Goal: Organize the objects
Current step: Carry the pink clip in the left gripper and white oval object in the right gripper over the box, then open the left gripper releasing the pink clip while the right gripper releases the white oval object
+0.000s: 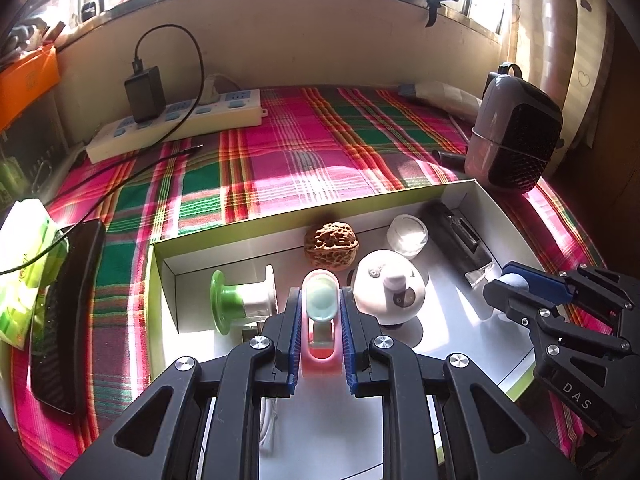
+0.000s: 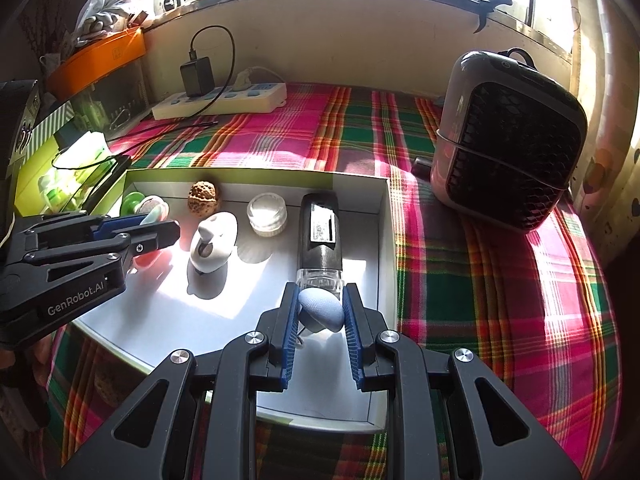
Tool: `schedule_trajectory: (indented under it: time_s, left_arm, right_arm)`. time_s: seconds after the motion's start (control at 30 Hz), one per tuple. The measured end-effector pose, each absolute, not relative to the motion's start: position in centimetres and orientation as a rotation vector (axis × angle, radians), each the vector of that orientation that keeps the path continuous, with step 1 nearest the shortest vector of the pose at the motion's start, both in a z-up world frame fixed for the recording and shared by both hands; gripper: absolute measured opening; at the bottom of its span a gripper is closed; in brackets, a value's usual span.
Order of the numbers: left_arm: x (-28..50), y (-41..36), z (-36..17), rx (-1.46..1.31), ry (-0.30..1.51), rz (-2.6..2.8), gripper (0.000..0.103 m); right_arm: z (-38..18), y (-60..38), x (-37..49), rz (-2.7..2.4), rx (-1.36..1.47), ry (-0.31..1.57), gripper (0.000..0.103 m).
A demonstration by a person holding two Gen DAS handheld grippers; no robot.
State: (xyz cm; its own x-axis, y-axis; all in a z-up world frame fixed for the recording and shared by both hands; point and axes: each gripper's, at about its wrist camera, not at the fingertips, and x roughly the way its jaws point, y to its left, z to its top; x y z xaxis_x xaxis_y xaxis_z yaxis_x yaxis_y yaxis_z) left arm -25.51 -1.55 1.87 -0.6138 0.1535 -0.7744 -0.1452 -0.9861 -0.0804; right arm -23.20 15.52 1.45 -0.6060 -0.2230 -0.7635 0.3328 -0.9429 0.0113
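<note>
A shallow white box (image 1: 280, 216) (image 2: 382, 216) lies on the plaid cloth. Inside it are a walnut (image 1: 331, 245) (image 2: 203, 196), a green-and-white spool (image 1: 240, 300) (image 2: 134, 202), a white egg-shaped gadget (image 1: 390, 292) (image 2: 212, 242), a small clear jar (image 1: 407, 235) (image 2: 267, 213) and a black bar-shaped device (image 1: 458, 240) (image 2: 320, 232). My left gripper (image 1: 320, 304) (image 2: 158, 226) is shut on a pink clip with a pale green round top (image 1: 320, 298), over the box floor. My right gripper (image 2: 321, 306) (image 1: 505, 286) is shut on a pale blue rounded object (image 2: 320, 307) (image 1: 514, 280) near the box's right side.
A white power strip (image 1: 176, 120) (image 2: 224, 102) with a black charger and cable sits at the back. A grey-and-black fan heater (image 1: 516, 136) (image 2: 508, 136) stands right of the box. A black comb-like item (image 1: 68, 304) and a green packet (image 1: 24, 264) lie to the left.
</note>
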Motion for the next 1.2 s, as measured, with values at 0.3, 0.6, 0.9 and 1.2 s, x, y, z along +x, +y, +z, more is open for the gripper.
schedule_trajectory:
  time_s: [0.3, 0.6, 0.9, 1.2]
  left_arm:
    - [-26.14, -1.44, 1.34, -1.312, -0.008, 2.677, 0.016]
    - [-26.26, -1.42, 1.18, -1.31, -0.01, 2.679, 0.016]
    - [-26.3, -1.38, 1.15, -1.311, -0.007, 2.677, 0.016]
    - [-26.35, -1.42, 1.15, -1.312, 0.003, 2.676, 0.016]
  right_arm:
    - [1.35, 15.18, -23.05, -2.563, 1.183, 0.221, 0.023]
    - [1.25, 14.98, -23.03, -2.559, 1.18, 0.24, 0.023]
    - [1.04, 14.82, -22.95, -2.565, 1.172, 0.255, 0.023]
    - [0.85, 14.7, -22.86, -2.562, 1.174, 0.257, 0.023]
